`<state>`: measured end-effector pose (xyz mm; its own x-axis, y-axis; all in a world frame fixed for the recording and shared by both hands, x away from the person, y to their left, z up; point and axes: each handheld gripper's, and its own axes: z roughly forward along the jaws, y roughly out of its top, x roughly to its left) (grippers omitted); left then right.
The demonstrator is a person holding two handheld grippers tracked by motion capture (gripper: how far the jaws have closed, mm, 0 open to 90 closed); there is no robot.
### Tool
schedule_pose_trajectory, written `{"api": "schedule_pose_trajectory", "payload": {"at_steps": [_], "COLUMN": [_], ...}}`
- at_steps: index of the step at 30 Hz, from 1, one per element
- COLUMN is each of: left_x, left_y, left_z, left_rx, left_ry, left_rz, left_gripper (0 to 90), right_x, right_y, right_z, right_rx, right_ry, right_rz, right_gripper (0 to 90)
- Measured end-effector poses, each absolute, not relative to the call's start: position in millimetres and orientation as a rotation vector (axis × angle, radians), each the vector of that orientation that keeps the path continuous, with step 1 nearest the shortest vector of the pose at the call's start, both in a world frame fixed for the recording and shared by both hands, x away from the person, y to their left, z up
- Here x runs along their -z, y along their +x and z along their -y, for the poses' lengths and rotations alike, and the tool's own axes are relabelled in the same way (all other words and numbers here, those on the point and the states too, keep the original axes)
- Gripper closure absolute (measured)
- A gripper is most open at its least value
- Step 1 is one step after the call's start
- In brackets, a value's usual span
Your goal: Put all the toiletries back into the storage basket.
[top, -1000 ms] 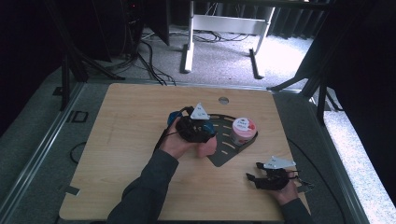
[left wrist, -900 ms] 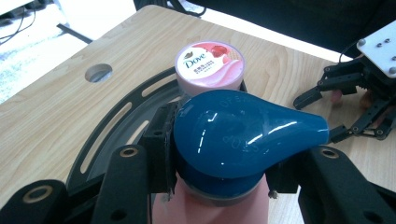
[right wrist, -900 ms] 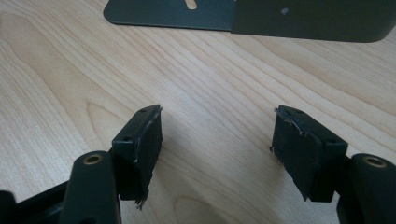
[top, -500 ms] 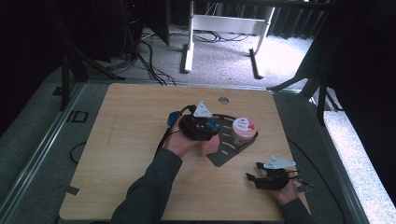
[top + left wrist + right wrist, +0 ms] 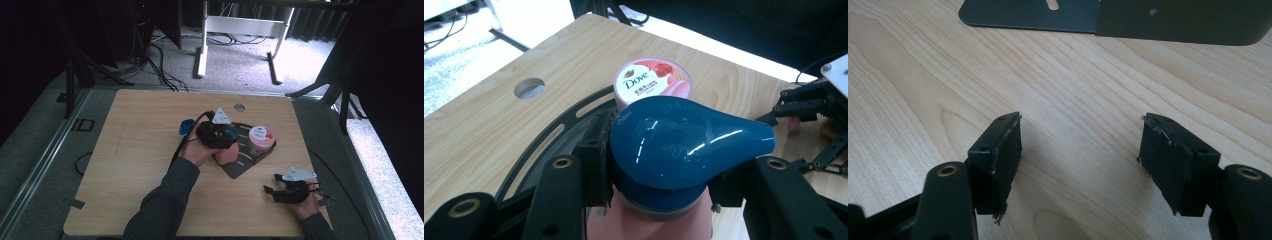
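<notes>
Your left gripper [image 5: 659,200] has its fingers clamped on the pink pump bottle [image 5: 659,215] below its blue cap [image 5: 679,145], the body cut off from sight, just beside the Dove tub [image 5: 651,80] on the black tray [image 5: 240,167], while your right gripper [image 5: 1080,150] rests fingers apart, empty, over the surface [image 5: 135,150].

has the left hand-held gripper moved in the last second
Yes, slightly. In the high view the left hand-held gripper, shut on the pump bottle, has drifted right toward the Dove jar standing on the dark plate.
</notes>
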<state>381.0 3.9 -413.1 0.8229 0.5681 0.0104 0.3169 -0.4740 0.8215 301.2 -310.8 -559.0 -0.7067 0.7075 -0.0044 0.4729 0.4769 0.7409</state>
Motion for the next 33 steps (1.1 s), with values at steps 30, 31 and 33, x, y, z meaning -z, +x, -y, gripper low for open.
{"api": "schedule_pose_trajectory", "payload": {"at_steps": [30,31,33], "left_x": [416,416,417], "left_y": [400,401,402], "left_z": [16,16,18], "left_rx": [-0.388,-0.388,-0.389], "left_ry": [2.106,2.107,2.107], "left_rz": [-0.695,-0.696,-0.701], "left_gripper": [52.9,52.9,52.9], "right_x": [559,559,559], "right_y": [301,301,301], "right_z": [311,311,311], "right_rx": [-1.070,-1.070,-1.070], "right_ry": [0.995,0.995,0.996], "right_rz": [-2.419,-2.419,-2.420], "right_gripper": [32.9,32.9,32.9]}}
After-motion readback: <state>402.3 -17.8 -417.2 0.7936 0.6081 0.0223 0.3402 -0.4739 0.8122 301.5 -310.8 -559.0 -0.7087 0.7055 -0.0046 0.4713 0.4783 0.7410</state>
